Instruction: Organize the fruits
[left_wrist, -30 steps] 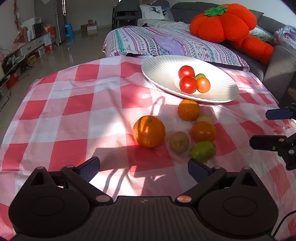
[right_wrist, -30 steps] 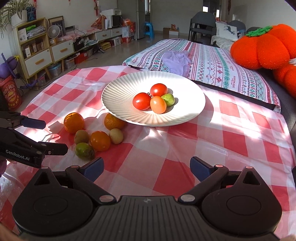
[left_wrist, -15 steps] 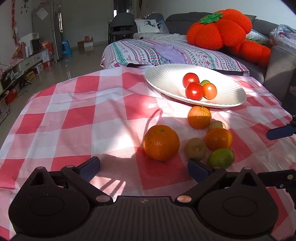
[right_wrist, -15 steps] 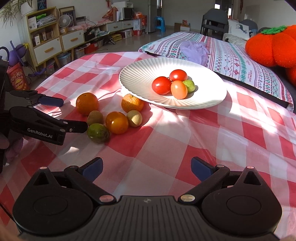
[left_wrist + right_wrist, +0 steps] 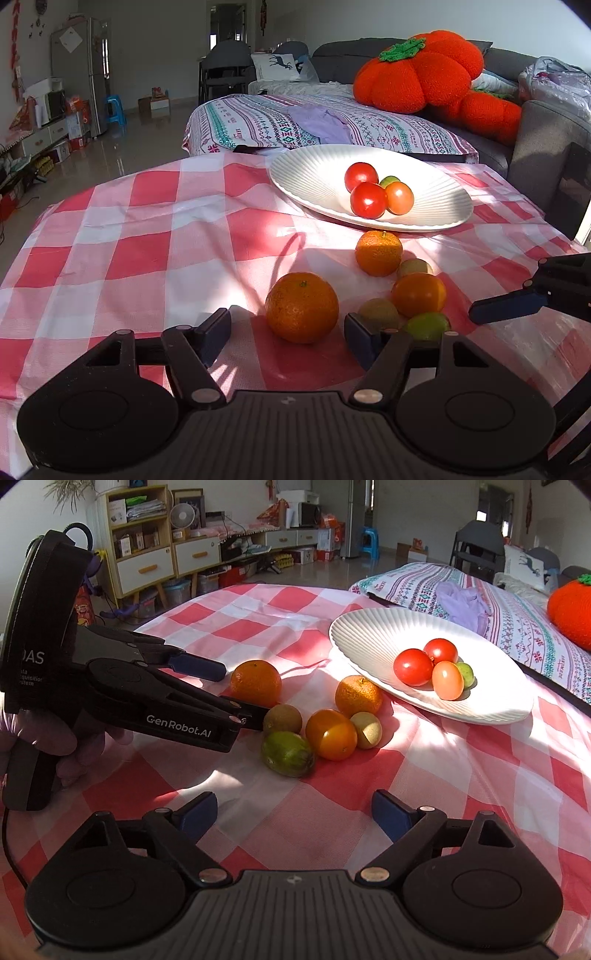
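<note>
While the left gripper [image 5: 287,334] is closing, the big round orange [image 5: 302,307] sits between its blue pads with gaps on both sides, so nothing's pinched yet, about half open. In the right wrist view its near finger reaches toward the small brown kiwi-like fruit [image 5: 283,719], can't tell if it touches. The right gripper [image 5: 294,816] is closing too, fairly wide, over bare red-and-white checked tablecloth [image 5: 332,812]. The oval green lime-like fruit [image 5: 287,754] lies on the cloth in the loose cluster, long axis running left-right across the right wrist view. The white ribbed plate [image 5: 369,635] behind holds small tomatoes [image 5: 413,667].
</note>
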Demonstrator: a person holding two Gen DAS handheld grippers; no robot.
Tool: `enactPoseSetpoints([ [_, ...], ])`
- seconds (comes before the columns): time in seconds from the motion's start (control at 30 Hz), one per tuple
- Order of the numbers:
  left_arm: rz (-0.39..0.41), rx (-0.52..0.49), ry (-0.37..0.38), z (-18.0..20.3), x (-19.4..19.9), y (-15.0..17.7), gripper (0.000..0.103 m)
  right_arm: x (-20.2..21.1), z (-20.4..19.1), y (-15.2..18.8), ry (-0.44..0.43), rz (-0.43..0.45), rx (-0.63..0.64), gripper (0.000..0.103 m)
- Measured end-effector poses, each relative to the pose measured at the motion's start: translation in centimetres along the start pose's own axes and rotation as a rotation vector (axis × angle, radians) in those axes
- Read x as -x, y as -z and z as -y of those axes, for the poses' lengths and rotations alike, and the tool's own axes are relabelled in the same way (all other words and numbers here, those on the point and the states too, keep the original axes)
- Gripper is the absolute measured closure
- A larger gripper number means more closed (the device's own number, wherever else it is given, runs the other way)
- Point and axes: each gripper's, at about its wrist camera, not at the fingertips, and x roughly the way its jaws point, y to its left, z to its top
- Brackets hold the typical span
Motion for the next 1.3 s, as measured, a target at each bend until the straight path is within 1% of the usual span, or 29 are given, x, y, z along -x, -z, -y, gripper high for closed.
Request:
enactPoseSetpoints([
  [0.03, 0.001, -0.001, 0.01, 0.0, 0.0, 0.0, 0.044, 0.0, -0.1, -0.1, -0.004, 0.001, 0.0, 0.025],
  [0.07, 0.001, -0.004, 0.023, 0.1, 0.1, -0.1, 0.049, -0.1, -0.2, -0.1, -0.012, -0.002, -0.001, 0.033],
  [0.1, 0.0, -0.006, 0.031, 0.1, 0.1, -0.1, 0.056, -0.2, -0.3, -0.2, -0.022, -0.005, -0.004, 0.037],
  [0.13, -0.004, -0.007, 0.041, 0.1, 0.0, -0.1, 0.058, -0.2, -0.4, -0.3, -0.023, 0.0, -0.005, 0.039],
  [0.2, -0.009, -0.005, 0.046, 0.2, 0.0, -0.2, 0.064, -0.4, -0.6, -0.5, -0.022, 0.005, 0.001, 0.045],
  [0.5, -0.032, 0.024, 0.061, 0.0, 0.0, -0.4, 0.065, -0.8, -0.3, -1.3, -0.012, 0.021, -0.041, 0.062],
  [0.63, -0.04, 0.032, 0.062, 0.0, 0.1, -0.5, 0.066, -0.9, -0.3, -1.6, -0.009, 0.022, -0.051, 0.066],
  [0.7, -0.042, 0.033, 0.062, 0.0, 0.1, -0.5, 0.066, -0.9, -0.3, -1.7, -0.011, 0.021, -0.051, 0.071],
  [1.0, -0.053, 0.053, 0.068, -0.4, 0.3, -0.6, 0.066, -0.6, -0.6, -2.1, -0.037, 0.024, -0.05, 0.071],
  [1.13, -0.057, 0.077, 0.073, -0.6, 0.5, -0.7, 0.067, -0.1, -0.2, -2.2, -0.044, 0.038, -0.062, 0.071],
  [1.3, -0.043, 0.085, 0.083, -0.6, 1.2, -1.1, 0.067, 0.9, 0.4, -2.5, -0.038, 0.064, -0.077, 0.071],
])
